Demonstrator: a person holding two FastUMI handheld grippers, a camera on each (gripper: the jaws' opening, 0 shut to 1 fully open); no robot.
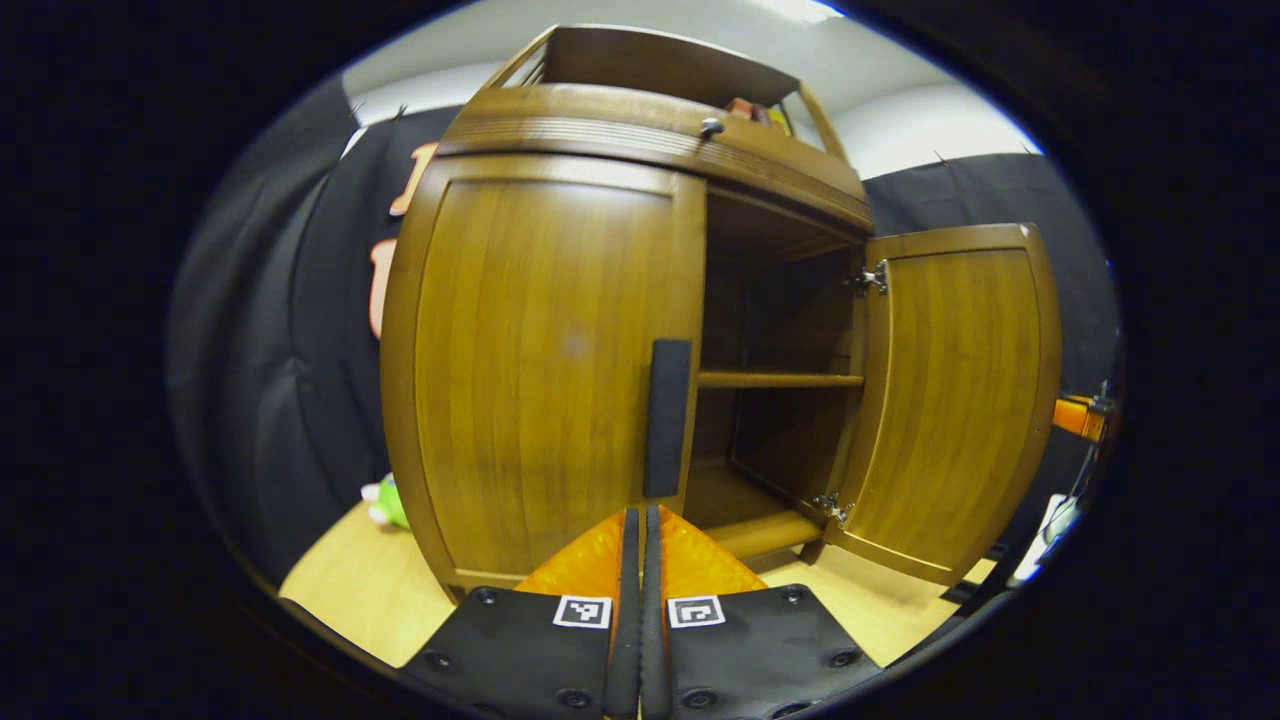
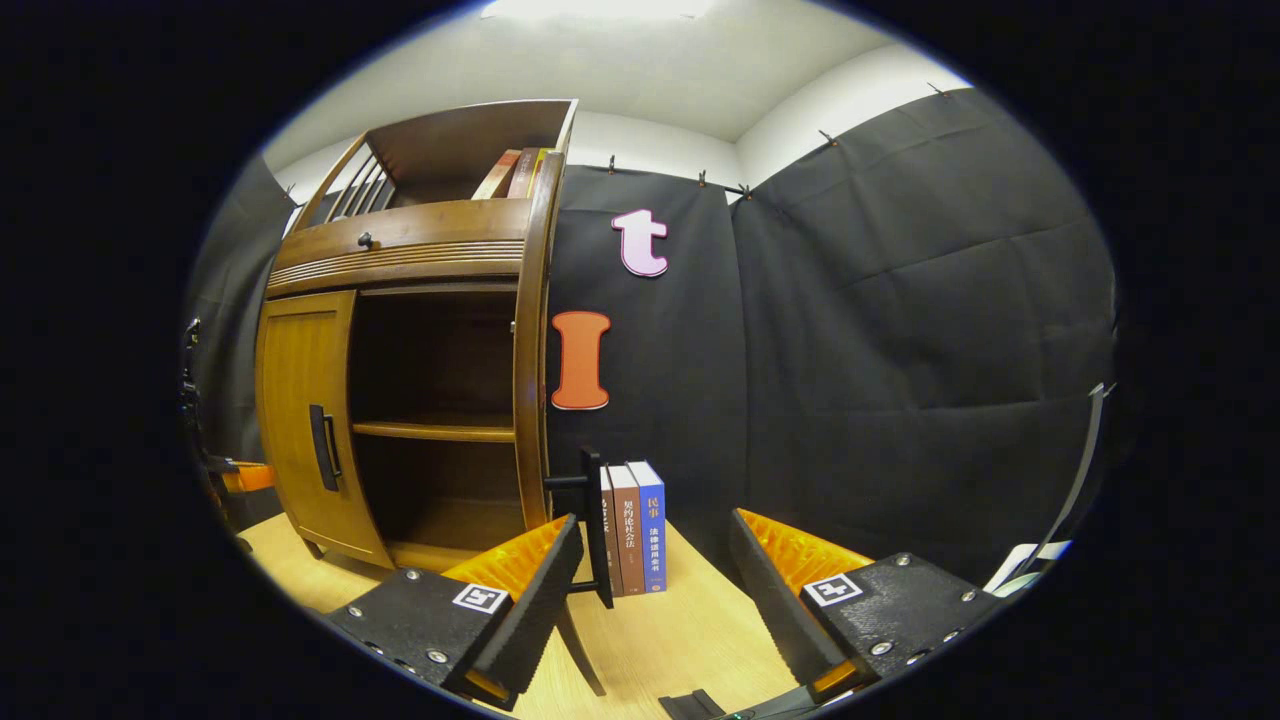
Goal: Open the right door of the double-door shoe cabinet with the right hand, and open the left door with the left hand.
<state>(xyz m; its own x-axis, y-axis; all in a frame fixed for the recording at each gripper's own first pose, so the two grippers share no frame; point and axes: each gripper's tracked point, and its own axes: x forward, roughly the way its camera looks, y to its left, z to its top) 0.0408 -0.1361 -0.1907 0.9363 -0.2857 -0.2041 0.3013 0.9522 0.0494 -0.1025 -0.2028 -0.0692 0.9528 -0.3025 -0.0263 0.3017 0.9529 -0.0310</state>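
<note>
The wooden shoe cabinet (image 1: 640, 130) fills the left gripper view. Its left door (image 1: 540, 360) is closed, with a dark vertical handle (image 1: 667, 415) at its right edge. My left gripper (image 1: 640, 520) is shut with nothing in it, its tips just below that handle. The right door (image 1: 950, 400) stands swung wide open, showing a shelf (image 1: 780, 380) inside. In the right gripper view the open right door (image 2: 530, 400) is seen nearly edge-on, and its dark handle (image 2: 597, 525) stands just past the left finger. My right gripper (image 2: 655, 570) is open and holds nothing.
The cabinet stands on a light wooden table (image 2: 680, 630). Three upright books (image 2: 635, 530) stand by the black cloth wall behind the open door. More books (image 2: 515, 170) lie on the cabinet's top shelf. A green toy (image 1: 385, 500) sits left of the cabinet.
</note>
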